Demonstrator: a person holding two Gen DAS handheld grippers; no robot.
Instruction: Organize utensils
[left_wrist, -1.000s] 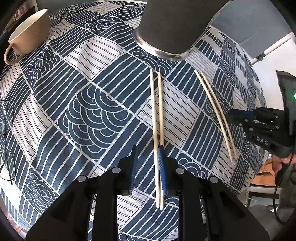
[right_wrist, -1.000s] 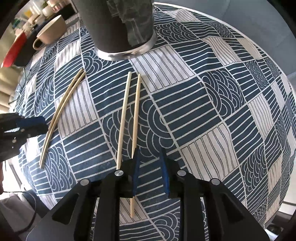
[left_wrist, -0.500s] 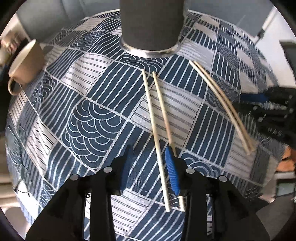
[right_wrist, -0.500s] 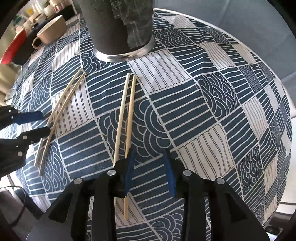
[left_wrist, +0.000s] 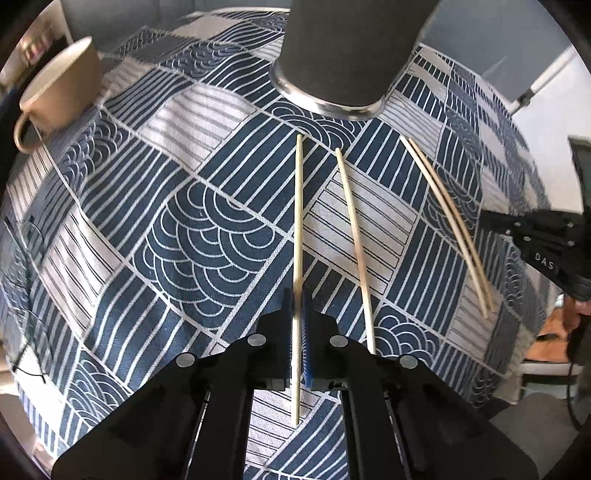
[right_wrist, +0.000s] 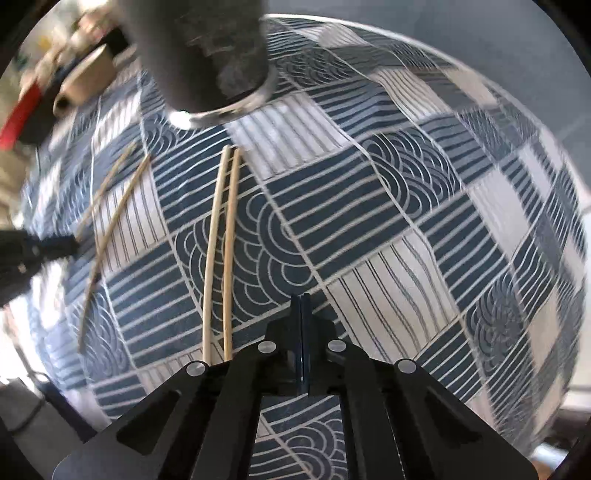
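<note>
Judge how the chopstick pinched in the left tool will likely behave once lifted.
The chopstick looks thin and light, probably stiff. The left tool grips it off-centre, so its long end may droop or pivot. It could slip.

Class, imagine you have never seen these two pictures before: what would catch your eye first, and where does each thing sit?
The blue-and-white patterned tablecloth fills both views. A dark cylindrical holder with a metal rim stands at the far side, with four pale chopsticks lying in front of it. The left gripper has just closed on one chopstick, while the right gripper is shut on nothing beside the other pair.
</note>
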